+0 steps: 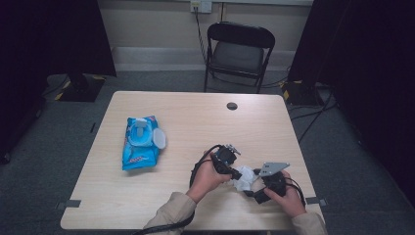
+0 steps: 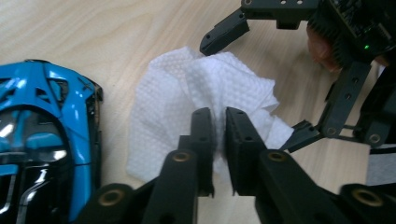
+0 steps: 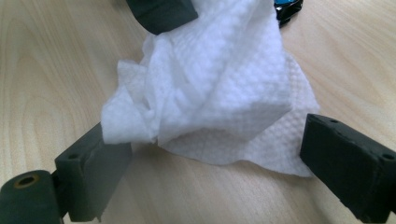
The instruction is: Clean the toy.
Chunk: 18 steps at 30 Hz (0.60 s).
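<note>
White wipe crumpled on wooden surface, pinched between nearly closed left gripper fingers, flanked by wide-open right gripper fingers, blue toy car just beside.

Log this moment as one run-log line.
left gripper: pinching wipe | right gripper: open around wipe | toy car: beside wipe

The crumpled wipe is placed on the table near its front edge, between the left gripper and the right gripper. The wipes pack is laid well apart, to the left.
</note>
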{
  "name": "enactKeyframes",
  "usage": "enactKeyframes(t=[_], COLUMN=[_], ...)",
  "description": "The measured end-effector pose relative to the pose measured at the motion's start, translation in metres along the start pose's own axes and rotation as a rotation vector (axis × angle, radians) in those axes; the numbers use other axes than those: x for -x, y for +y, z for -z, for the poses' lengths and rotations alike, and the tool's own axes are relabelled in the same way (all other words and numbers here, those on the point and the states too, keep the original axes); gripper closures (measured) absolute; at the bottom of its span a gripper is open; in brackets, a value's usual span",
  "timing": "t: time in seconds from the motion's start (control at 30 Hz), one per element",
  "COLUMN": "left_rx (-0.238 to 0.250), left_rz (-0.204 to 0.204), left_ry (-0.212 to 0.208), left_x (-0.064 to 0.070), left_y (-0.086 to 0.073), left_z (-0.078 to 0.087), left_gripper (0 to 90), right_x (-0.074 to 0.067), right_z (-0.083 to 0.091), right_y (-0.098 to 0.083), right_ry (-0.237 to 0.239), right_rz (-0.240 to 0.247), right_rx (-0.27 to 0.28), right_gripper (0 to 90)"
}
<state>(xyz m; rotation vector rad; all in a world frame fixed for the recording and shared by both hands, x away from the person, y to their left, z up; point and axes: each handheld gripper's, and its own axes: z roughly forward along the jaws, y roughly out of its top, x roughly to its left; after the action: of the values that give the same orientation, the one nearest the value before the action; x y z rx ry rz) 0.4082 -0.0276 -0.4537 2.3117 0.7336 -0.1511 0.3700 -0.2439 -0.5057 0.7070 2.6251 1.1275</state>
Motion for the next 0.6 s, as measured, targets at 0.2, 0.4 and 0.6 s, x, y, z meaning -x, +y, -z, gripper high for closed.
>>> enactKeyframes(t=[0.2,0.4,0.6], left_rx=[0.047,0.055,0.133], left_rz=[-0.099,-0.120,-0.100], left_ry=[0.057,0.104,0.118], left_x=[0.000,-0.002,-0.007], left_y=[0.001,0.001,-0.005], left_z=[0.008,0.024,0.046], left_gripper=[48.9,34.2,26.0], right_x=[0.000,0.000,0.000], right_z=[0.000,0.000,0.000], right_y=[0.000,0.000,0.000], right_ry=[0.000,0.000,0.000], right_rz=[0.000,0.000,0.000], right_rx=[0.000,0.000,0.000], right_gripper=[8.3,8.3,8.3])
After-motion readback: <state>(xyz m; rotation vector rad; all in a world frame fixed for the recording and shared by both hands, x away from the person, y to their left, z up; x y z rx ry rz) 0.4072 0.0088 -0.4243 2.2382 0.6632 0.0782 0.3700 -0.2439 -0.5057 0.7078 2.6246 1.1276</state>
